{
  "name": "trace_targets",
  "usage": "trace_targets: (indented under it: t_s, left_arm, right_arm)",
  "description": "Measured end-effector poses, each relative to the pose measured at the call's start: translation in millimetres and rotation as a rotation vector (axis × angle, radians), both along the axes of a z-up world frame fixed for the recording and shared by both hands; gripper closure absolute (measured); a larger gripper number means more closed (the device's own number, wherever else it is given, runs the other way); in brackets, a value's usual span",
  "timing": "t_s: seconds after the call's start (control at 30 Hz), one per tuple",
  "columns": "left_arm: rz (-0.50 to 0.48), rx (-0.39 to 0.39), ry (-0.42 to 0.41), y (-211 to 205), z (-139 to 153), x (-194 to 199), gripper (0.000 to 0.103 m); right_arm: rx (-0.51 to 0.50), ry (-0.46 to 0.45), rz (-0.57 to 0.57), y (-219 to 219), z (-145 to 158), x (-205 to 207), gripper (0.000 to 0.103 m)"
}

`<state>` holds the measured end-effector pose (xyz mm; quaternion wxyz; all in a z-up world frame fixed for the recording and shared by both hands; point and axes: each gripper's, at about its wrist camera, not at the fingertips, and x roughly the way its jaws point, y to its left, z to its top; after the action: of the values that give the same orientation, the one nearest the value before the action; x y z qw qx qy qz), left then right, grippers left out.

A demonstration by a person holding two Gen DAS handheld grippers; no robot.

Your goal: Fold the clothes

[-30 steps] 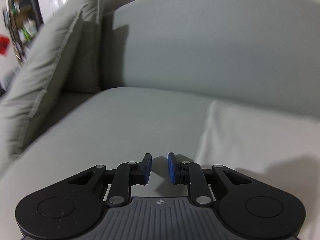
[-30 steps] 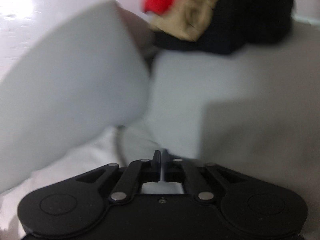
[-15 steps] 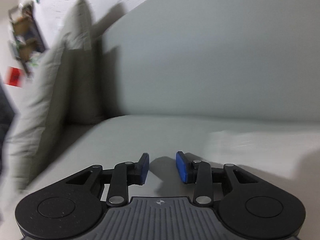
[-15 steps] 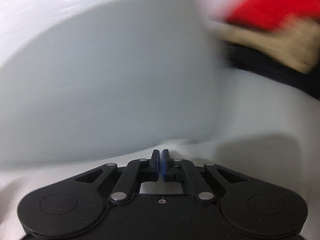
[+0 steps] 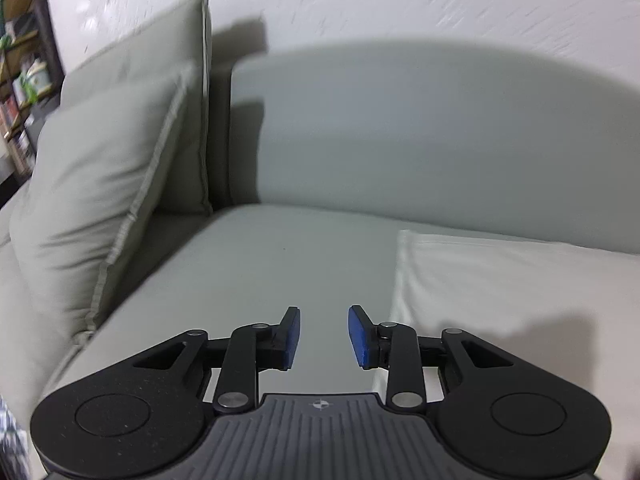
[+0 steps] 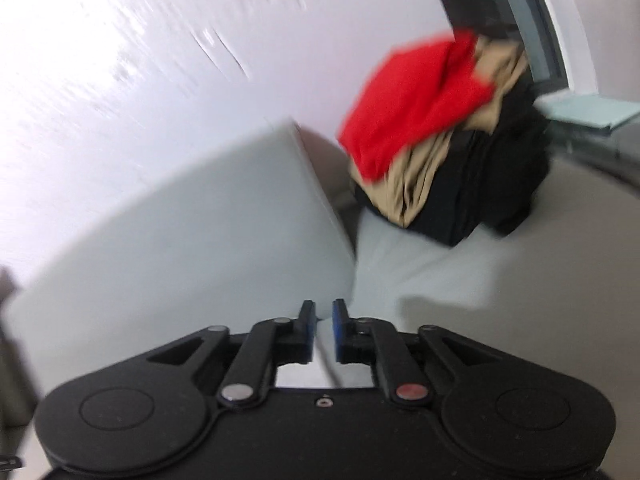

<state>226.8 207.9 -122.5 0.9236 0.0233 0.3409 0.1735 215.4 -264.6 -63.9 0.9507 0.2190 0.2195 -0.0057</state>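
My left gripper (image 5: pixel 323 337) hangs over the grey sofa seat (image 5: pixel 256 264), its blue pads (image 5: pixel 291 338) parted and easing together a touch, nothing between them. Just to the right of that gripper a white folded garment (image 5: pixel 500 280) lies flat on the seat, its edge running close past my right-hand pad. Left of the seat, two grey cushions (image 5: pixel 104 184) lean by the backrest. My right gripper (image 6: pixel 322 330) is opening, a narrow gap showing, holding nothing. Beyond it, at the seat's far end, a heap of clothes (image 6: pixel 440 148) waits: red on top, tan below, black underneath, all blurred.
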Motion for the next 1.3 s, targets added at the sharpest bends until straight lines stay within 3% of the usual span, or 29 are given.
trace_targets:
  t_s: [0.13, 0.2, 0.27, 0.37, 0.4, 0.47, 0.67, 0.77, 0.83, 1.0, 1.17, 1.3]
  left_arm:
    - [-0.067, -0.024, -0.072, -14, 44, -103, 0.066]
    - [-0.071, -0.067, -0.102, -20, 51, -143, 0.065]
    - [-0.123, -0.075, -0.053, -31, 42, -165, 0.068]
    - [-0.251, -0.069, 0.070, -68, 11, -190, 0.070]
    - [-0.284, -0.064, 0.099, -81, 0, -196, 0.071]
    - [-0.339, -0.055, 0.143, -105, -19, -201, 0.069]
    - [-0.402, 0.065, 0.198, -157, -52, -189, 0.067]
    - [-0.336, 0.096, 0.200, -152, -69, -175, 0.067]
    - [-0.289, 0.128, 0.271, -149, -85, -176, 0.068]
    - [-0.352, 0.171, 0.249, -151, -82, -216, 0.075]
    - [-0.284, 0.192, 0.305, -150, -72, -237, 0.071]
    - [-0.267, 0.162, 0.291, -149, -58, -238, 0.067]
  right_arm:
    - [0.029, -0.060, 0.082, -2, 61, -73, 0.083]
    - [0.034, -0.079, 0.109, -4, 78, -105, 0.076]
    - [0.061, -0.046, 0.131, 2, 84, -134, 0.073]
    - [0.131, 0.069, 0.243, 16, 61, -153, 0.077]
    - [0.145, 0.109, 0.281, 20, 50, -157, 0.086]
    - [0.114, 0.203, 0.331, 38, 22, -164, 0.092]
    - [-0.019, 0.360, 0.459, 94, -34, -174, 0.091]
    - [-0.123, 0.363, 0.475, 115, -41, -170, 0.091]
    - [-0.173, 0.365, 0.463, 125, -46, -175, 0.091]
    - [-0.148, 0.442, 0.491, 109, -58, -193, 0.091]
    - [-0.130, 0.428, 0.491, 86, -54, -240, 0.091]
    - [-0.145, 0.378, 0.472, 83, -40, -261, 0.091]
